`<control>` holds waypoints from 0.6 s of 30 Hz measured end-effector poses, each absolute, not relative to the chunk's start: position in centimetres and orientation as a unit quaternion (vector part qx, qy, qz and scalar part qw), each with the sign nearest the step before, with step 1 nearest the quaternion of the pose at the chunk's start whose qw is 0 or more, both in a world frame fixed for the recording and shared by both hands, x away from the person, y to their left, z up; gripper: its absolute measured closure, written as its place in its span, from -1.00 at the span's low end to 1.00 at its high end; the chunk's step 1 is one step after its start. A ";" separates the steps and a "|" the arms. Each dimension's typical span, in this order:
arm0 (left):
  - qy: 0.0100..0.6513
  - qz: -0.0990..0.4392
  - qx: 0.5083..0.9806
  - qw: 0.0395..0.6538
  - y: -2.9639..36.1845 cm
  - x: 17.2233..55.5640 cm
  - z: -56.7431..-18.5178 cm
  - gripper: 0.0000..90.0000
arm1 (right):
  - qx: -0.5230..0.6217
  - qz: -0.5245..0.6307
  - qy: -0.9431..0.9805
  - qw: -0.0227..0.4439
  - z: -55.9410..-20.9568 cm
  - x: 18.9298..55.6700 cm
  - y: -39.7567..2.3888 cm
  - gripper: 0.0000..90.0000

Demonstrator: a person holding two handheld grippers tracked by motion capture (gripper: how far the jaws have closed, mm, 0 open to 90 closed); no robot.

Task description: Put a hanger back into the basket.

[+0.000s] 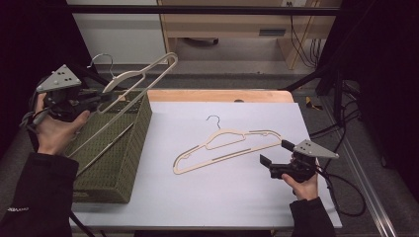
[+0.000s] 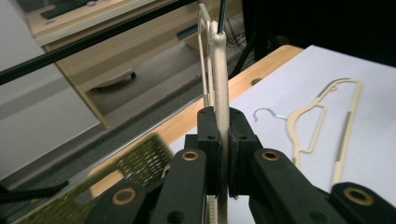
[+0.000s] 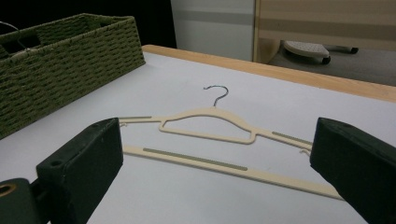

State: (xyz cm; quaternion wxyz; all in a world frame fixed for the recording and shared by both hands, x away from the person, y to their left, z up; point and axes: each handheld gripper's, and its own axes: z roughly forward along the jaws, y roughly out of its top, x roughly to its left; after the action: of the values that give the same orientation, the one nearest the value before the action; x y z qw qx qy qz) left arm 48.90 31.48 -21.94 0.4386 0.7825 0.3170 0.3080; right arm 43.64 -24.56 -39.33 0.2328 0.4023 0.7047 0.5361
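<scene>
My left gripper (image 1: 101,96) is clamped on a cream hanger (image 1: 143,74), its jaws pinching the flat plastic edge-on, and I hold it lifted over the green woven basket (image 1: 123,148) at the table's left. My right gripper (image 1: 274,155) has its jaws spread wide apart, low above the white table (image 1: 222,197), just beside the right end of a second cream hanger (image 1: 225,145) that lies flat mid-table, its metal hook (image 3: 217,94) pointing away from me.
</scene>
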 end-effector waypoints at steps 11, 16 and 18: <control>0.346 0.318 0.784 0.407 37.1 49.9 -25.0 0.91 | 0.404 0.535 0.705 0.232 -39.3 43.6 -24.6 -0.94; 0.354 0.322 0.785 0.394 38.5 50.1 -26.3 0.91 | 0.402 0.532 0.708 0.232 -39.4 43.7 -24.5 -0.94; 0.357 0.321 0.788 0.386 39.0 50.2 -26.9 0.91 | 0.403 0.533 0.707 0.231 -39.4 43.7 -24.5 -0.94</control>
State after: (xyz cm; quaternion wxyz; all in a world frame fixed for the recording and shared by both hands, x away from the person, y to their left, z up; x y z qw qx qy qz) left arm 50.19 39.04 -26.93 0.3860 0.7876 0.3573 0.3210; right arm 43.71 -24.45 -39.39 0.2311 0.4035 0.7067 0.5333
